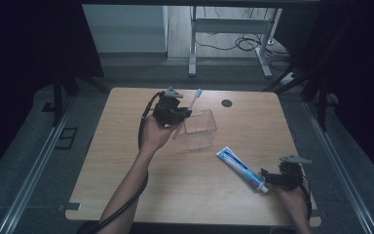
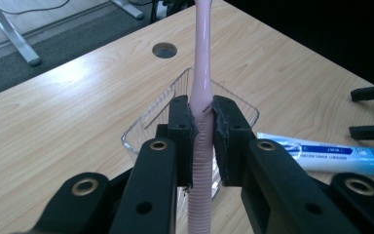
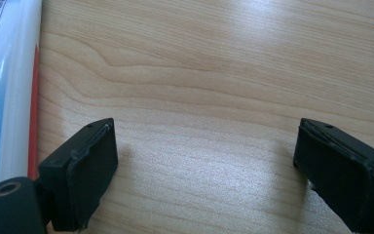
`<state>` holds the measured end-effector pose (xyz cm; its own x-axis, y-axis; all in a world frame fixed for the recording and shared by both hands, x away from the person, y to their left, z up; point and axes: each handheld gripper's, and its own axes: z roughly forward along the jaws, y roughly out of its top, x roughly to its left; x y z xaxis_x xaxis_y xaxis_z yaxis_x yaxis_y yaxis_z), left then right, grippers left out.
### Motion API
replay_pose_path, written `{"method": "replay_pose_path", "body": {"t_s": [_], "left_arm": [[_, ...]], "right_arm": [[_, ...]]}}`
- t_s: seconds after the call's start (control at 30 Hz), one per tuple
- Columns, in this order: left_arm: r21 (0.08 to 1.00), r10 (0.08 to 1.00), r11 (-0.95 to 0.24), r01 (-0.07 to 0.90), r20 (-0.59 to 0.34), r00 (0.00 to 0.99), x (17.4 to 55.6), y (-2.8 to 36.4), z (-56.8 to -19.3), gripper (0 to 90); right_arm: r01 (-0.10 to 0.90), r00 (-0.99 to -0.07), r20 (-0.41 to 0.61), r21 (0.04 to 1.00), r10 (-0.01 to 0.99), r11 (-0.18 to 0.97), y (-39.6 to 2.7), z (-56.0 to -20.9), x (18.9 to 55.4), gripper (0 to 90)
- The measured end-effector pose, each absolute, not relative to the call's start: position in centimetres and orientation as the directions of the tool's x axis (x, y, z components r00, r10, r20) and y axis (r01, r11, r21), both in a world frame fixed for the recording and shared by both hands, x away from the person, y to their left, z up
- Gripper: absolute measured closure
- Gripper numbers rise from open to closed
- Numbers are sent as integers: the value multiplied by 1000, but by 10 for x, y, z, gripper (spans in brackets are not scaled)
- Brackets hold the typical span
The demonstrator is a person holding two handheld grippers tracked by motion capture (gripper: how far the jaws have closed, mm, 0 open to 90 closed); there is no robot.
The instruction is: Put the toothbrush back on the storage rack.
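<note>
Hanging above clear container, clamped toothbrush

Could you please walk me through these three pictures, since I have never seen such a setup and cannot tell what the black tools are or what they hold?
A person sits at a wooden table with a hand-held two-jaw gripper in each hand. The high view looks down from above the person. The other two pictures come from cameras riding on the grippers, looking along their black jaws. The left gripper is shut on a pink toothbrush, held above a clear plastic cup. The right gripper rests low at the table's near right, jaws open with nothing between them, beside the cap end of a toothpaste tube lying flat on the table.
</note>
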<state>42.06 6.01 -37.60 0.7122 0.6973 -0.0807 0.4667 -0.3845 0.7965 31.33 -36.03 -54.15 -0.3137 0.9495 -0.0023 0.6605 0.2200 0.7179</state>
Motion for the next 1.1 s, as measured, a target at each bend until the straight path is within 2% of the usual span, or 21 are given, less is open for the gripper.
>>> {"method": "replay_pose_path", "body": {"t_s": [0.77,1.1], "left_arm": [[839,710,-350,416,-52,702,446,29,-373,794],[844,723,-347,409,-37,689,457,14,-387,794]], "right_arm": [[658,-321,-3,718,947,225,-360,-542,314,83],[658,-323,-2,718,946,227,-360,-542,314,83]]}}
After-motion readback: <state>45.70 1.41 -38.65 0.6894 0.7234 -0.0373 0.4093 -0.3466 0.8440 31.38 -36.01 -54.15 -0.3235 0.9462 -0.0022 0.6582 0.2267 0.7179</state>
